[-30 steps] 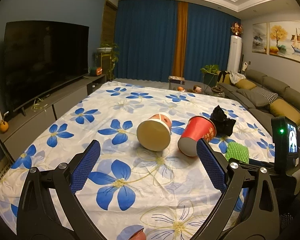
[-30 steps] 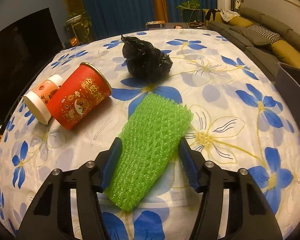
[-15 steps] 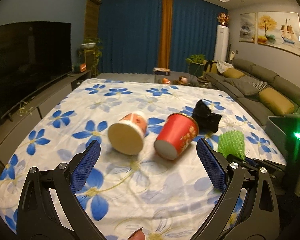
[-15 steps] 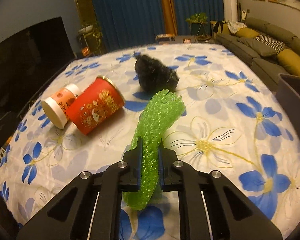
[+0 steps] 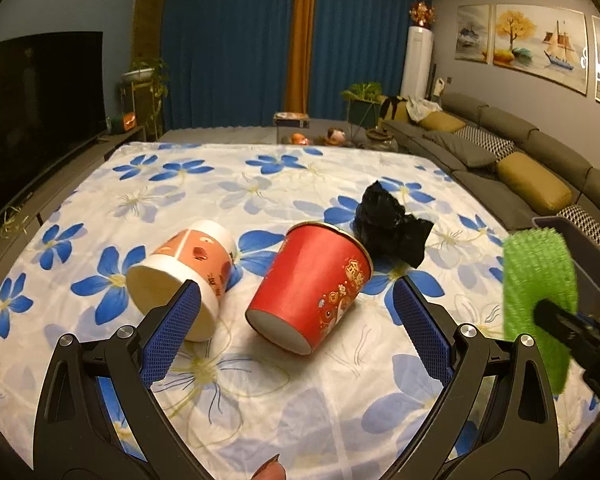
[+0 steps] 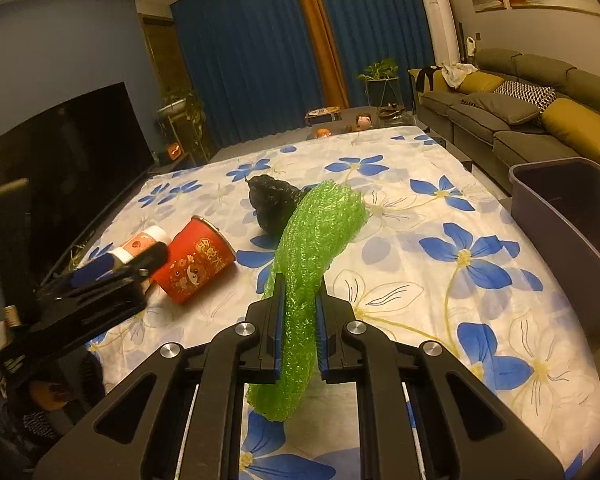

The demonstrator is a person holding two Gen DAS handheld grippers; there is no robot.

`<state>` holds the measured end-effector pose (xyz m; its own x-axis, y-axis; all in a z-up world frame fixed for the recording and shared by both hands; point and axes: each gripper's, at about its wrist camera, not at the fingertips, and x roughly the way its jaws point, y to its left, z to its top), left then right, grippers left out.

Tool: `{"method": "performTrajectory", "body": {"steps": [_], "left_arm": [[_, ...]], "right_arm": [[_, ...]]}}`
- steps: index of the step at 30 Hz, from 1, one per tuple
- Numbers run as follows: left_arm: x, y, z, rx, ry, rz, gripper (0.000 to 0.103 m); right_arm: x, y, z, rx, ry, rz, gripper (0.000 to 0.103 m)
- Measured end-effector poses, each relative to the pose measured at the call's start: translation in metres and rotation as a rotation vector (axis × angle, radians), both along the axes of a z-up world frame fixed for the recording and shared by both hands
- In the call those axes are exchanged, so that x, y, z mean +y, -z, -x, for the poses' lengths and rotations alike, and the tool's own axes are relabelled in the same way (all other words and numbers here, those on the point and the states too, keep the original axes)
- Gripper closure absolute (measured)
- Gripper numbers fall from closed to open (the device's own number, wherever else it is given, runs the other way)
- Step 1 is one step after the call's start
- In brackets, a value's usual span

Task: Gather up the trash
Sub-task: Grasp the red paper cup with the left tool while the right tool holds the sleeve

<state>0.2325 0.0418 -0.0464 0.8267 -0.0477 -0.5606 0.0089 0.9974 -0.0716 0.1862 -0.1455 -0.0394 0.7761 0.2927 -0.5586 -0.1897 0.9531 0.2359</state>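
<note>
My right gripper is shut on a green foam net and holds it folded, lifted off the flowered tablecloth; the net also shows in the left wrist view. My left gripper is open and empty, low over the table, just short of a red paper cup lying on its side. An orange and white cup lies to its left, near my left finger. A crumpled black bag lies behind the red cup. In the right wrist view the red cup and black bag lie left of the net.
A grey bin stands at the table's right edge, also in the left wrist view. A sofa runs along the right. A TV stands on the left. The tablecloth stretches back to the curtains.
My right gripper closed on the green net and lifted it off the table. My left gripper moved closer to the two cups and stayed open.
</note>
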Motion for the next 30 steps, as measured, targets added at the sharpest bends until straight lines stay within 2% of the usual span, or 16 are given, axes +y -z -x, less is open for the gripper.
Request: {"method": "performTrajectory", "body": {"steps": [13,19,30], "left_arm": [[-0.006,0.015,-0.023,0.044,0.034,-0.027,0.008],[0.000,0.019,-0.030,0.069,0.046,0.011,0.008],[0.005,0.026,-0.037,0.116,0.085,0.066,0.028]], "right_arm": [[0.000,-0.003,-0.001,-0.014,-0.015,-0.016,0.089],[0.001,-0.003,-0.003,-0.014,-0.017,-0.015,0.089],[0.003,-0.003,-0.005,-0.011,-0.022,-0.015,0.089]]}}
